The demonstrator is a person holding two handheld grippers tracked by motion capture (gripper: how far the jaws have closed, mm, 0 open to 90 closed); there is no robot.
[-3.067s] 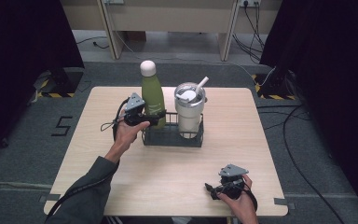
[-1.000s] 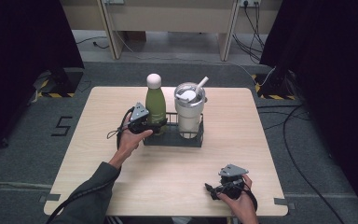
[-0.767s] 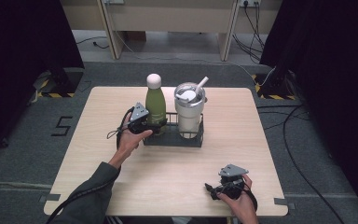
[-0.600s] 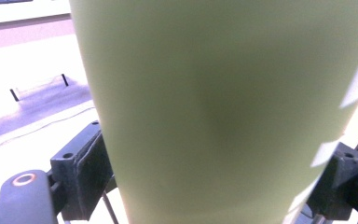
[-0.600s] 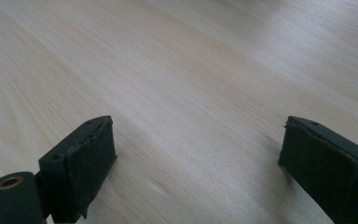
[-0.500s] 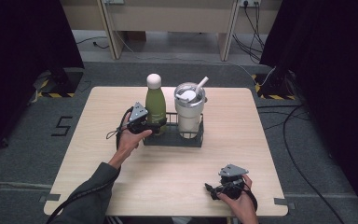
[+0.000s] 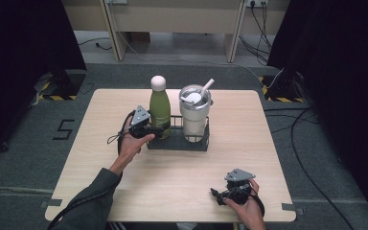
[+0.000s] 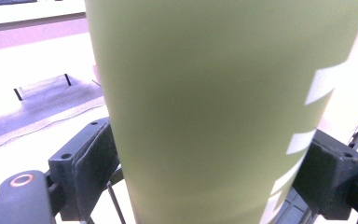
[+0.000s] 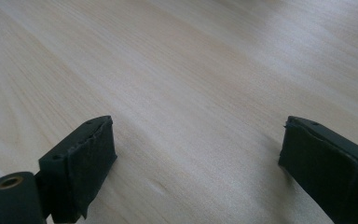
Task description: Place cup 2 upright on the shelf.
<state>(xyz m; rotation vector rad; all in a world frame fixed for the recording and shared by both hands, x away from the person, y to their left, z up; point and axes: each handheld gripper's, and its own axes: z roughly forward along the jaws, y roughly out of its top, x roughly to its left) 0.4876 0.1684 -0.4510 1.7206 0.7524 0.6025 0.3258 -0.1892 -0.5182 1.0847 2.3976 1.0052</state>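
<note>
Moved since ~3 s ago: green bottle shifted right w/ left gripper, now upright in left compartment of black wire rack; no visible change over last sec. Left jaws clamped on bottle's lower body, one pad each side, bottle wall pressed between. Right gripper resting low near table's front edge, right of centre, jaws wide apart over bare wood, nothing held. Steel tumbler w/ lid + straw in rack's right compartment, just beside bottle, wire divider between; tight on that side. Rack sits mid-table toward far side; open wood left, right + in front. Left forearm + hand crossing front-left area. Cables on floor past right edge, well apart.
</note>
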